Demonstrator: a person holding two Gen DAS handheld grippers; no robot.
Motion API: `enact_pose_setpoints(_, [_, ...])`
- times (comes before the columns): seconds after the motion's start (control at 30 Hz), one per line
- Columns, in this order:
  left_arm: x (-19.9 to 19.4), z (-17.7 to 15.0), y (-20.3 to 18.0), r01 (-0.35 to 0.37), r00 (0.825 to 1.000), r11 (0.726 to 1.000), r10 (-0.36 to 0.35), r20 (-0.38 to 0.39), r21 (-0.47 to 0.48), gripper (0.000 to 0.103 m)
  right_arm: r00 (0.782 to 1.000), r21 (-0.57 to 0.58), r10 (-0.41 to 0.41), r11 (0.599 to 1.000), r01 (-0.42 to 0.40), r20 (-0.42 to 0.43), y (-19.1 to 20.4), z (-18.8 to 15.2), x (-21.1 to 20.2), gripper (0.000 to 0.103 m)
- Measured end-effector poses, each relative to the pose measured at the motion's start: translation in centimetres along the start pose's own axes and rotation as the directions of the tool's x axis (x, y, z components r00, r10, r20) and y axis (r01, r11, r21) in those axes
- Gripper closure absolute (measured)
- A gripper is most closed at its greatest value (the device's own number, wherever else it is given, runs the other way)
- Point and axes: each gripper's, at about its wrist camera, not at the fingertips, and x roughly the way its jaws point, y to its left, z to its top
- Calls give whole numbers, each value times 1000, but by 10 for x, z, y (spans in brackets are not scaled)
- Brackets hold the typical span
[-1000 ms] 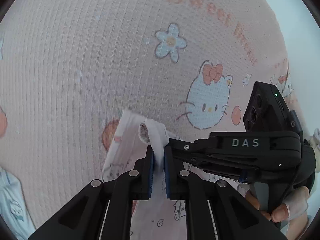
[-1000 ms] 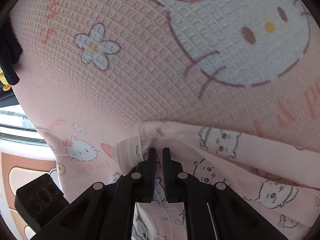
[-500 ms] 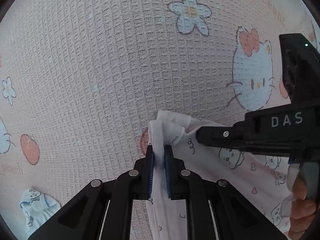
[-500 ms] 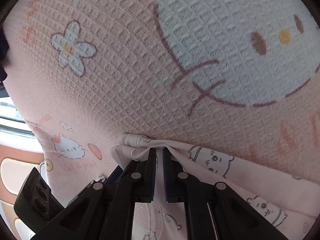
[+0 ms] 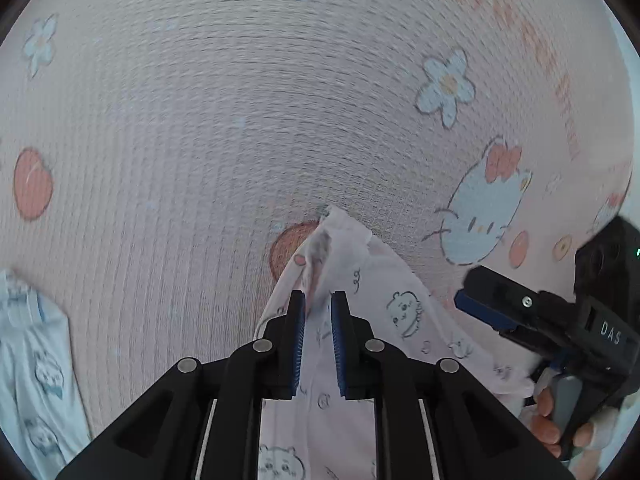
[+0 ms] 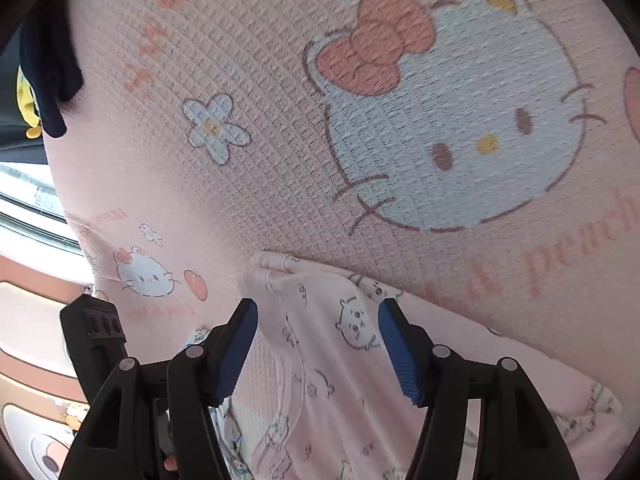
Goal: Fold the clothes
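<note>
- The left tongs point(image 5: 318, 300) stand narrow and their jaws are opening a little; a bunched corner of a pale pink garment point(image 5: 372, 292) printed with small cartoon animals lies between the blue pads point(image 5: 298, 336), and the left pad touches the cloth.
- That garment trails back under the left tongs toward the near edge of a pink waffle-weave blanket point(image 5: 208, 128), which carries everything.
- In the right wrist view the right tongs point(image 6: 318, 344) gape wide, their jaws opening; the garment point(image 6: 336, 364) lies flat on the blanket between and beneath them, and the pads point(image 6: 236, 348) are clear of it.
- The garment's folded corner, with a thin loop of cord, sits just beyond the right tongs' tips.
- A fingertip point(image 5: 546, 428) of the person's hand shows at the right tongs' point(image 5: 480, 300) handle in the left wrist view.
- A light blue garment point(image 5: 28, 368) with the same kind of print lies near the blanket's left edge, well apart from the pink one.
- Farther off, the blanket point(image 6: 280, 60) shows a large white cat face with a coral bow, blue-white flowers and coral lettering.
- At the blanket's far left corner a dark navy cloth point(image 6: 52, 64) overlaps its edge.
</note>
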Motion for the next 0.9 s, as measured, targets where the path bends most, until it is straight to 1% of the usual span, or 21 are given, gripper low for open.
enact_pose_setpoints(0.03, [-4,-2,3,1,1000,1000,-1,2,-12,85,1000,-1,-1,1000,1,1,0,-3,-6,40])
enact_pose_setpoints(0.07, [-9,-4,6,0,1000,1000,0,4,-23,74,1000,-3,-2,1000,2,3,0,-5,-12,40])
enact_pose_setpoints(0.1, [-15,-8,9,-1,1000,999,2,15,-34,67,1000,-5,-2,1000,2,5,-1,-8,-17,40])
enact_pose_setpoints(0.13, [-21,-11,11,-3,1000,999,4,26,-44,50,1000,-12,0,1000,0,7,0,-13,-23,40])
enact_pose_setpoints(0.17, [-27,-17,11,8,999,999,-7,38,-49,42,1000,-18,3,1000,-2,10,0,-17,-29,40])
enact_pose_setpoints(0.23, [-38,-27,11,27,998,998,-24,55,-64,42,1000,-32,6,999,-6,17,0,-25,-40,36])
enact_pose_setpoints(0.27, [-43,-32,12,34,998,997,-29,59,-74,42,1000,-45,1,999,0,23,-1,-31,-45,32])
enact_pose_setpoints(0.33, [-51,-41,13,47,997,995,-40,68,-94,42,1000,-71,-9,997,11,25,-3,-42,-50,31])
enact_pose_setpoints(0.4, [-52,-49,10,63,997,991,-56,60,-116,42,1000,-94,-22,995,24,19,-8,-54,-55,31])
enact_pose_setpoints(0.43, [-54,-53,4,68,997,990,-62,54,-126,42,999,-92,-35,995,36,14,-22,-58,-68,31])
enact_pose_setpoints(0.47, [-54,-58,1,75,996,989,-69,51,-130,42,999,-85,-41,995,42,13,-28,-63,-73,31])
enact_pose_setpoints(0.57, [-51,-74,-8,88,996,987,-83,45,-138,42,999,-49,-28,998,29,15,-42,-75,-84,31])
enact_pose_setpoints(0.67, [-48,-87,-11,93,996,986,-90,27,-139,42,999,-7,-21,1000,21,28,-51,-88,-94,31])
enact_pose_setpoints(0.8, [-50,-103,-14,124,992,982,-122,24,-141,42,998,37,-9,999,7,56,-60,-107,-106,31])
enact_pose_setpoints(0.83, [-50,-107,-14,137,991,979,-135,26,-154,42,998,40,-15,999,13,63,-61,-111,-109,31])
enact_pose_setpoints(0.9, [-50,-115,-12,163,987,970,-160,31,-181,42,994,35,-70,997,67,83,-65,-121,-117,31])
